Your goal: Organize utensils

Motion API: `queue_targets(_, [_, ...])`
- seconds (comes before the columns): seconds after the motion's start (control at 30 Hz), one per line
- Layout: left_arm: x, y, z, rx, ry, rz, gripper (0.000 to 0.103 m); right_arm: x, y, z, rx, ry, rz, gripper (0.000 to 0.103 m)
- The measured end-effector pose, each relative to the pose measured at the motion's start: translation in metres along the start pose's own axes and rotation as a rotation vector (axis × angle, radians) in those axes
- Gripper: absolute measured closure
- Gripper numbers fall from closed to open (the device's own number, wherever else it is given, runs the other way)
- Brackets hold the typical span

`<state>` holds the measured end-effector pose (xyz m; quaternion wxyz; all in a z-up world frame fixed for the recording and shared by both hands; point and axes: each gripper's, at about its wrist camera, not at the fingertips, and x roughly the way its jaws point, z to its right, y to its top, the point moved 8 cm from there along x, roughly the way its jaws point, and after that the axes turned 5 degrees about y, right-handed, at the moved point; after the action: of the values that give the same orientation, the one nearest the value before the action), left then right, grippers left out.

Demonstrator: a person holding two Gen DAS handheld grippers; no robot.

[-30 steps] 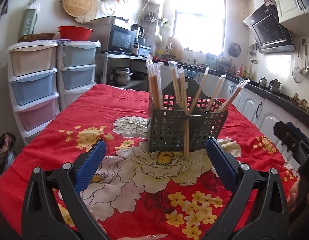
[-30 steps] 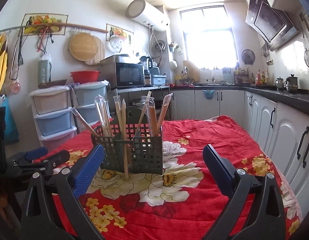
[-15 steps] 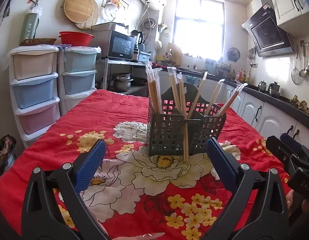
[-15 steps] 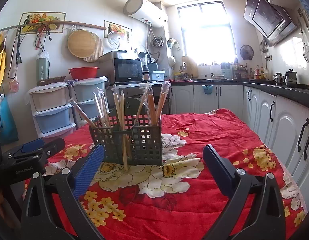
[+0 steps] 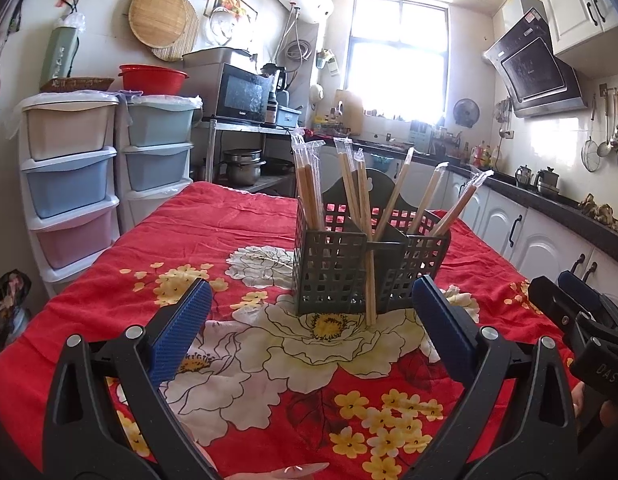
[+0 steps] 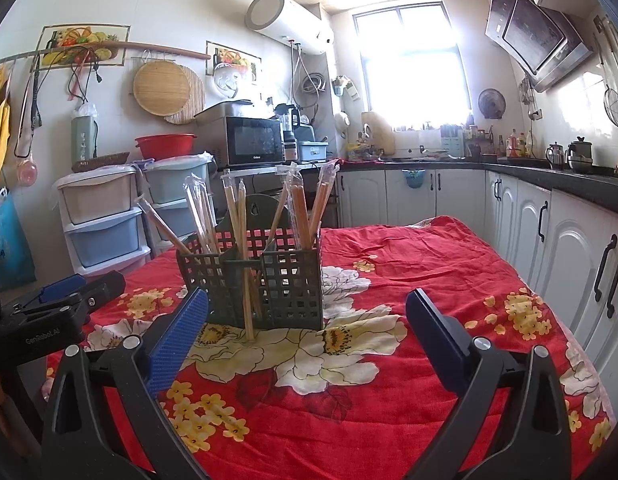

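Observation:
A dark green slotted utensil holder (image 5: 369,268) (image 6: 261,280) stands on the red flowered tablecloth (image 5: 237,232) (image 6: 409,264). Several wrapped pairs of wooden chopsticks (image 5: 309,188) (image 6: 299,208) stick up out of its compartments. One pair (image 5: 369,264) (image 6: 245,280) leans against its front, outside, tips on the cloth. My left gripper (image 5: 311,322) is open and empty, short of the holder. My right gripper (image 6: 307,326) is open and empty too, also short of it. Each gripper shows at the edge of the other's view, the right gripper (image 5: 581,316) and the left gripper (image 6: 65,292).
Stacked plastic drawer units (image 5: 73,184) (image 6: 101,216) stand beyond the table's left side. White cabinets under a dark counter (image 6: 569,232) run along the right. A microwave (image 5: 241,94) sits on a metal shelf at the back. A fingertip (image 5: 297,470) shows at the bottom edge.
Both grippers have tilted upward and drawn back slightly, so the holder sits lower in both views. Nothing on the table has moved and both stay open.

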<state>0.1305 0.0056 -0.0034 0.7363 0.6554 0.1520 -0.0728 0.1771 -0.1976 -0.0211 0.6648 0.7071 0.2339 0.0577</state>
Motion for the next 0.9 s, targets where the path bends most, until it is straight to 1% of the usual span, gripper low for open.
queue_targets(0.9, [-0.0018,0.0046,-0.0002,0.001,-0.003,0.017,0.011,0.0008,-0.0009,0.0006,0.001,0.000,0.001,0.007])
